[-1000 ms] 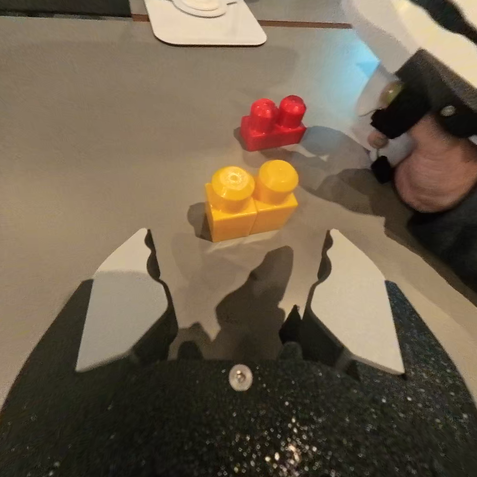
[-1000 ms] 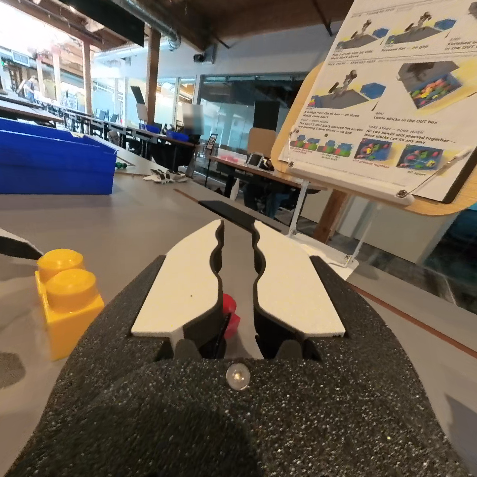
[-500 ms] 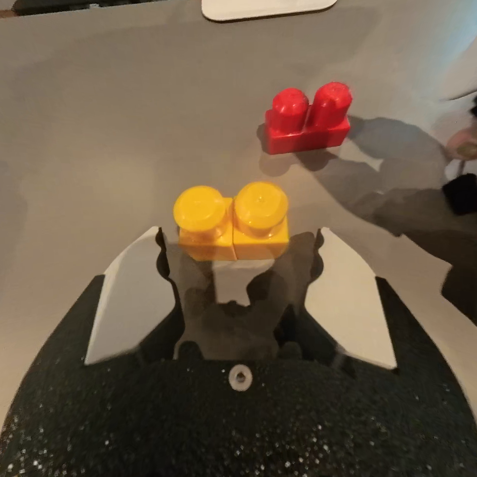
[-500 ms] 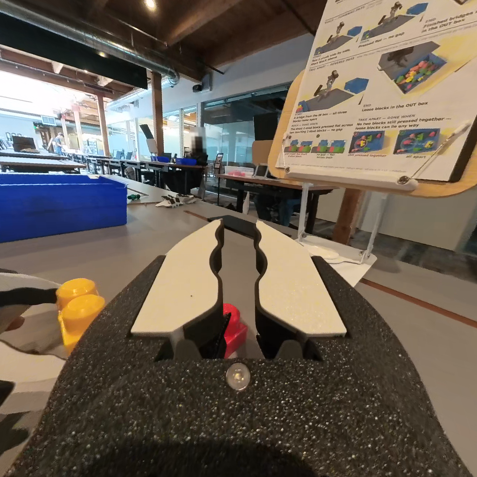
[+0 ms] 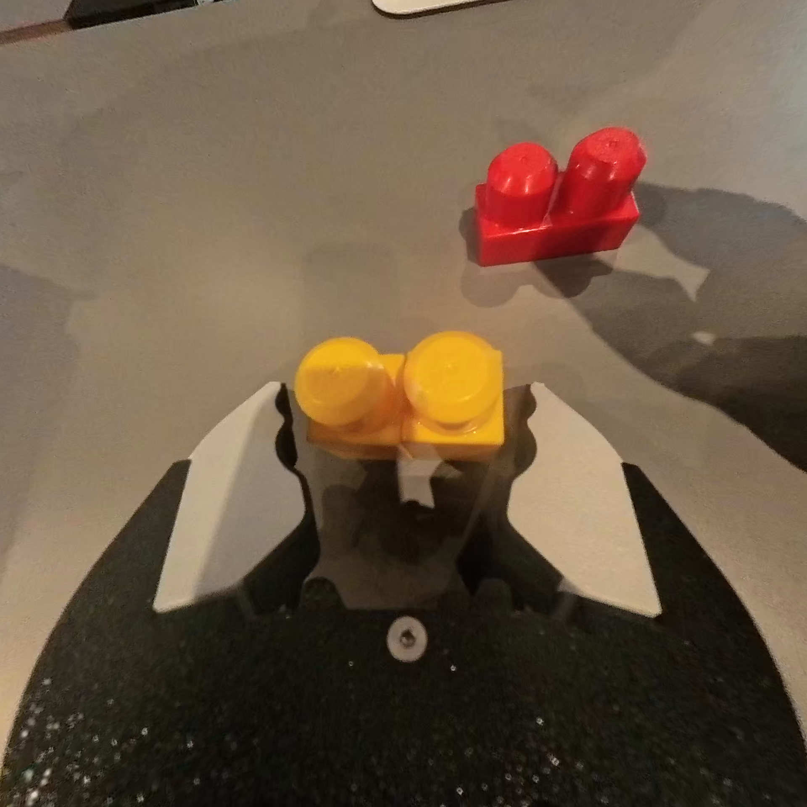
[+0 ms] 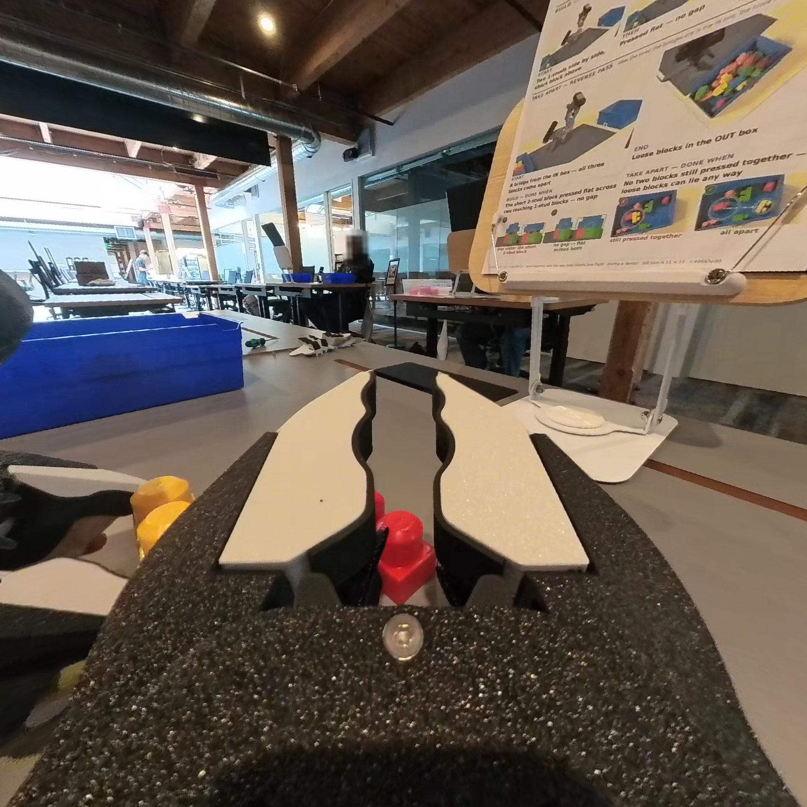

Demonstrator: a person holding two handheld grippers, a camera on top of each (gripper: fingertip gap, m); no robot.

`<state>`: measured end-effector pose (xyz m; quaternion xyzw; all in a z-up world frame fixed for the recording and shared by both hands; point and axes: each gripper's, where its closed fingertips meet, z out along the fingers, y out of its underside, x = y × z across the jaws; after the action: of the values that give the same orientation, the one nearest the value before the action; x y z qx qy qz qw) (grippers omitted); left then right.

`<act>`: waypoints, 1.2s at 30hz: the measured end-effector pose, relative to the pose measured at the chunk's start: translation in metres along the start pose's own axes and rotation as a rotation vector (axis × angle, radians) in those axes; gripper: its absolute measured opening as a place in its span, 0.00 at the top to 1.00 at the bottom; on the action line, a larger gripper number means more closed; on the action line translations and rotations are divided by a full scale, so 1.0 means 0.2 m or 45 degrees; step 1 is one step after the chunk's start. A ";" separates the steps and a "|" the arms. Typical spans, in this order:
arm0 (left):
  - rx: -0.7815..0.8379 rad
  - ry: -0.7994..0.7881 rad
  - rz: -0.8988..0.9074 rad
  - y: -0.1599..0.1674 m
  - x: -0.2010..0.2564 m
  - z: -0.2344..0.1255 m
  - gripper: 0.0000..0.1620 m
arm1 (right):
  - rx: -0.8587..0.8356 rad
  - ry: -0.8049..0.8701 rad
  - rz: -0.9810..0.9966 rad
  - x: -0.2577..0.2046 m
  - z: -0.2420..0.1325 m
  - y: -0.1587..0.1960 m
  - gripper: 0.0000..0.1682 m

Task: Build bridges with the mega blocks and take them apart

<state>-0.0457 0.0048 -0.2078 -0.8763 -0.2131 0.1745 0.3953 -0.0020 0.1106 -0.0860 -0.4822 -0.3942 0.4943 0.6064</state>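
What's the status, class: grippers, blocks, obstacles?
Left hand-held gripper open, straddling two touching yellow blocks. Right hand-held gripper near-shut, empty, above red block. Nothing in the way.

You're in an open-plan workshop-like office. Far off stand rows of desks [image 6: 131, 297], glass partitions [image 6: 406, 218], and exposed ducts [image 6: 174, 91].

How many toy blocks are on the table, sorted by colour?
Yellow blocks: 2, one-stud, standing side by side between the open left gripper's fingers.
Red block: 1, two-stud, standing apart from them.
Total: 3 blocks.
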 end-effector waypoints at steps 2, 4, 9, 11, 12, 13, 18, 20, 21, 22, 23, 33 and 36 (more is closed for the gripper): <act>-0.003 0.009 -0.011 0.00 0.00 0.00 0.42 | 0.000 -0.006 0.003 0.00 0.00 0.00 0.86; -0.004 0.027 -0.013 0.00 0.01 0.00 0.44 | -0.002 -0.011 0.005 0.00 0.00 0.00 0.86; 0.008 0.081 0.040 0.00 0.03 0.00 0.48 | 0.000 -0.007 -0.010 0.00 -0.01 -0.01 0.86; 0.009 0.092 0.043 0.00 0.03 -0.01 0.48 | -0.004 -0.002 -0.010 0.01 -0.01 0.00 0.86; 0.011 0.102 0.055 0.00 0.03 -0.01 0.48 | -0.006 0.000 -0.010 0.01 -0.01 0.00 0.86; 0.014 0.117 0.072 0.00 0.03 -0.01 0.48 | -0.008 0.000 -0.009 0.02 -0.01 0.00 0.86; 0.062 0.379 0.291 0.01 0.12 -0.03 0.48 | -0.014 -0.013 -0.013 0.01 -0.01 0.01 0.86; 0.069 0.486 0.367 0.01 0.13 -0.04 0.48 | -0.018 -0.020 -0.019 0.00 -0.01 0.01 0.86; 0.075 0.564 0.417 0.01 0.14 -0.05 0.48 | -0.021 -0.023 -0.023 0.00 -0.01 0.01 0.87; 0.087 0.634 0.481 0.02 0.15 -0.05 0.48 | -0.026 -0.028 -0.027 0.00 -0.01 0.02 0.87; 0.100 0.692 0.534 0.02 0.16 -0.06 0.48 | -0.029 -0.031 -0.030 0.00 -0.01 0.02 0.87; 0.112 0.796 0.613 0.05 0.16 -0.08 0.37 | -0.173 -0.310 -0.167 -0.16 -0.02 0.10 1.00; 0.119 0.785 0.612 0.05 0.16 -0.09 0.38 | -0.335 -0.577 -0.174 -0.29 -0.05 0.19 1.00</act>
<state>-0.0076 0.0036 -0.2090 -0.8936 0.1353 0.0001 0.4281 -0.0134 0.0538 -0.1256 -0.4062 -0.6125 0.4920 0.4667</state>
